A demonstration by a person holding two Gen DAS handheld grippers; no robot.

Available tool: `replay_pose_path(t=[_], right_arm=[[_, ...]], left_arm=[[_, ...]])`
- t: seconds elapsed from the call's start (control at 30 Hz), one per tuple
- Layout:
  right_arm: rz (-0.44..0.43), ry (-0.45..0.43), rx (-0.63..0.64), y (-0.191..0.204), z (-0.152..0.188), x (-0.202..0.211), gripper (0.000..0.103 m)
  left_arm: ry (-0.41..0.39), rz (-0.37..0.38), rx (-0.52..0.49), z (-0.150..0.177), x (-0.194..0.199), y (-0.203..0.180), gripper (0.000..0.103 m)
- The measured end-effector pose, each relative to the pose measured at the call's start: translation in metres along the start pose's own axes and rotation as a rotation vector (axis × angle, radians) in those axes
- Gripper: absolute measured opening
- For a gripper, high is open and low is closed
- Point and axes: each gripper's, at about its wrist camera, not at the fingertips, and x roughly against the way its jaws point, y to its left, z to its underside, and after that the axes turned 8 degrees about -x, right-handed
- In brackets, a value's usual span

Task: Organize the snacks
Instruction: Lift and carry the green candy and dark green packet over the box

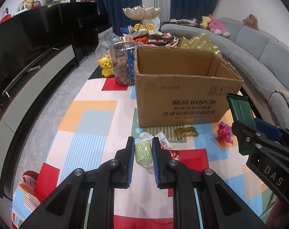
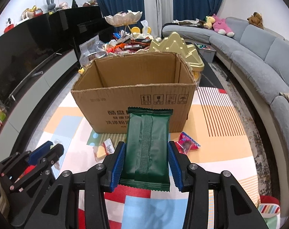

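Note:
My left gripper (image 1: 143, 143) is shut on a pale green wrapped snack (image 1: 143, 153), held above the patterned mat. My right gripper (image 2: 146, 148) is shut on a dark green snack packet (image 2: 147, 148), its sealed edges sticking out front and back; the same packet (image 1: 240, 110) and gripper show at the right of the left wrist view. An open cardboard box (image 1: 182, 95) (image 2: 133, 97) stands just beyond both grippers, and its floor is hidden. Loose snacks lie in front of the box: a gold packet (image 1: 186, 132), a pink-red one (image 1: 224, 132) (image 2: 186, 143), a yellow one (image 2: 102, 150).
A clear jar of brown snacks (image 1: 122, 64) and a yellow bear figure (image 1: 106, 66) stand left of the box. Behind it are a heap of snack packets (image 2: 129, 45), a gold tin (image 2: 175, 43) and a tiered dish (image 1: 141, 12). A grey sofa (image 2: 259, 57) curves along the right.

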Motion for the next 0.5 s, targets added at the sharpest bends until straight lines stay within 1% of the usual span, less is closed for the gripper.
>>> replay_pose_path(t=[0.5], right_arm=[[-0.010,-0.058,0.013,0.002,-0.021,0.021,0.046]], left_arm=[[-0.056,0.000,0.002,-0.034,0.012,0.001,0.019]])
